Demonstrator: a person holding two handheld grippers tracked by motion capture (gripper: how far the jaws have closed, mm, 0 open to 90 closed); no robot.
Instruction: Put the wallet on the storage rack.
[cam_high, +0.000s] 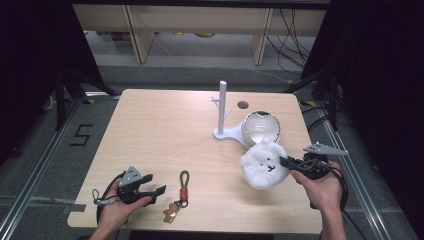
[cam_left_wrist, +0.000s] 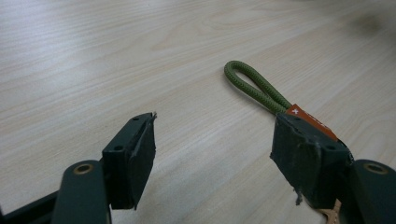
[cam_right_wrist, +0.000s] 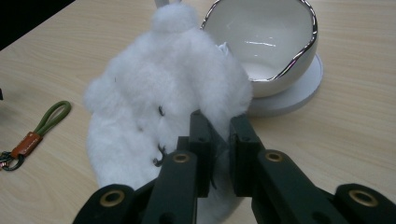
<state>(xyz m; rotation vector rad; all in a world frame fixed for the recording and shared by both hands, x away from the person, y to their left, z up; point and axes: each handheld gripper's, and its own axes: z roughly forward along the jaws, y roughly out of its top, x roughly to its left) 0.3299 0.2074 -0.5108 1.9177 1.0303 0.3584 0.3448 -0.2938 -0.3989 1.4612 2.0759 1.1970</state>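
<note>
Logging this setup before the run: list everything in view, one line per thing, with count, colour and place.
Table: one, light wood, centre.
Plush toy: one, white, right front, pinched by right gripper.
Bowl: one, white with silver rim, on the stand's base behind the toy.
Stand: one, white post with pegs, centre back.
Keychain: one, green cord loop, orange tag, brown charm, near front edge.
Left gripper: black, jaws apart beside the keychain.
Right gripper: black, shut on the toy.
Hands: two, front edge.
</note>
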